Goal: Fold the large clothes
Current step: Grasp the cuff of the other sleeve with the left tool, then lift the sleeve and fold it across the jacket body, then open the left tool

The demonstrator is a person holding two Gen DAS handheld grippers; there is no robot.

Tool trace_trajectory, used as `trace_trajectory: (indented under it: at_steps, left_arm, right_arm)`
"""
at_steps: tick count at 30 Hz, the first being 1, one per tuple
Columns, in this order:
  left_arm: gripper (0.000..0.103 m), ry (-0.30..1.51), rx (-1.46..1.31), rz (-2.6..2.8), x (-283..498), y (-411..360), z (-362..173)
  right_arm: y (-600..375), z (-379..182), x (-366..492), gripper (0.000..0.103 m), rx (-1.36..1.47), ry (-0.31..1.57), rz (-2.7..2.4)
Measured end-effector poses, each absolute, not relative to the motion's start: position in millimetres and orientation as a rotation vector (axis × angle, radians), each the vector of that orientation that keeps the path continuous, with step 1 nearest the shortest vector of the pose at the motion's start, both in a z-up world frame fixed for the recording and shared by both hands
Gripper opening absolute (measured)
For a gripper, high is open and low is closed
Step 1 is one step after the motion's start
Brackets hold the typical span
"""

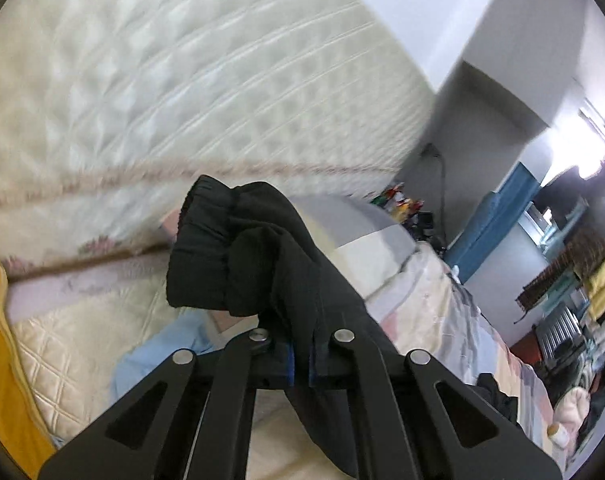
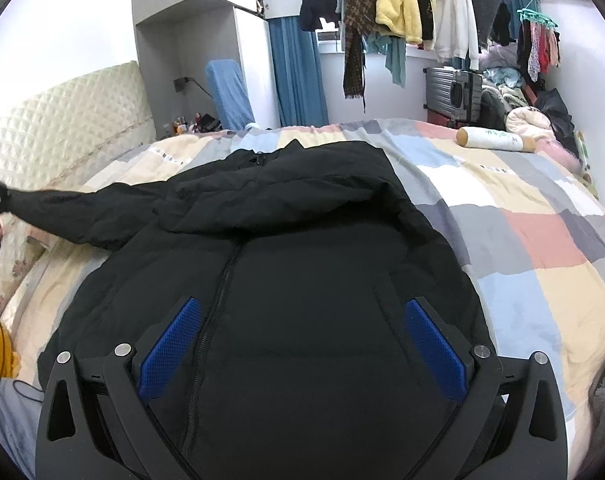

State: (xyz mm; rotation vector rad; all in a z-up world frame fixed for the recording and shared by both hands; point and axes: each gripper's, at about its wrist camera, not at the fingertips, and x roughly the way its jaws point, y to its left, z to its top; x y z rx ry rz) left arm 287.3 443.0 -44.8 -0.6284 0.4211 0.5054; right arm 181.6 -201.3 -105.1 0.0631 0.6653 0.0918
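My left gripper [image 1: 300, 354] is clamped on the cuff [image 1: 206, 248] of the black jacket [image 2: 262, 280], its sleeve [image 2: 86, 212] stretched toward the bed's [image 2: 522, 240] headboard edge, while my right gripper [image 2: 302, 344] hovers wide open and empty over the zipped front.

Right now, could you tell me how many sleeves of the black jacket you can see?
1: the sleeve stretches toward the headboard side, its cuff clamped in the left tool. The other sleeve may be hidden under the jacket.
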Motion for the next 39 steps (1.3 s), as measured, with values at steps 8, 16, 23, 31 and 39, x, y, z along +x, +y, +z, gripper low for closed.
trace_trajectory:
  at_steps: [8, 16, 23, 31, 39]
  left_arm:
    - [0.003, 0.364, -0.5, 0.422, 294, 373, 28]
    - [0.003, 0.317, -0.355, 0.324, 308, 280, 88]
    - [0.003, 0.295, -0.233, 0.206, 330, 176, 121]
    - [0.003, 0.32, -0.117, 0.034, 358, 52, 108]
    - [0.004, 0.412, -0.048, -0.132, 388, -61, 53]
  right_arm:
    - [-211, -102, 176, 0.103, 0.079, 0.645, 0.117]
    - [-223, -96, 167, 0.103, 0.1, 0.611, 0.132]
    - [-237, -96, 162, 0.103, 0.116, 0.605, 0.134]
    - [-255, -93, 160, 0.103, 0.146, 0.589, 0.12]
    - [-270, -95, 163, 0.103, 0.161, 0.591, 0.104]
